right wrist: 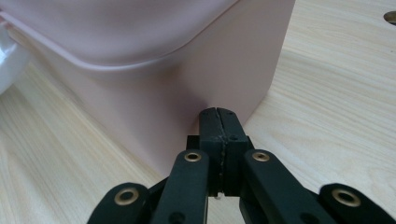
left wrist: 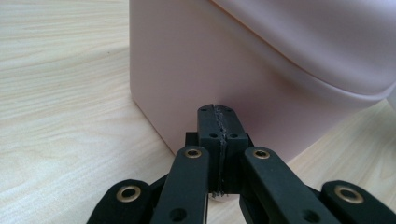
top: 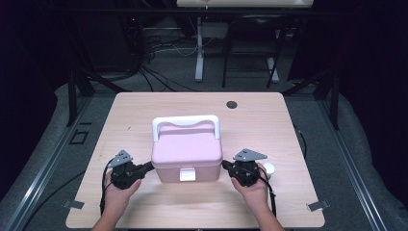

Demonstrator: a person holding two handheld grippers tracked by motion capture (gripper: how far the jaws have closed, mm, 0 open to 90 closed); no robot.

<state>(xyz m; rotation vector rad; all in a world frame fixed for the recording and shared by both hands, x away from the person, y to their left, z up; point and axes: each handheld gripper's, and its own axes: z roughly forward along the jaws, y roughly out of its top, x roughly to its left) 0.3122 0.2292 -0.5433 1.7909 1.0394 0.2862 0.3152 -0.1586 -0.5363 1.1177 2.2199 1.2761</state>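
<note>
A: Pink storage box sits mid-tabletop, white handle raised, white latch facing the person.

B: Left tool has its jaws pressed together, tip against the box's left wall.

A: Right tool is the same: jaws together, empty, tip at the right wall.

No lettering to read anywhere here: the pink box carries no label, brand or number, its white latch is blank, and the wooden counter bears no sign or marking either.
</note>
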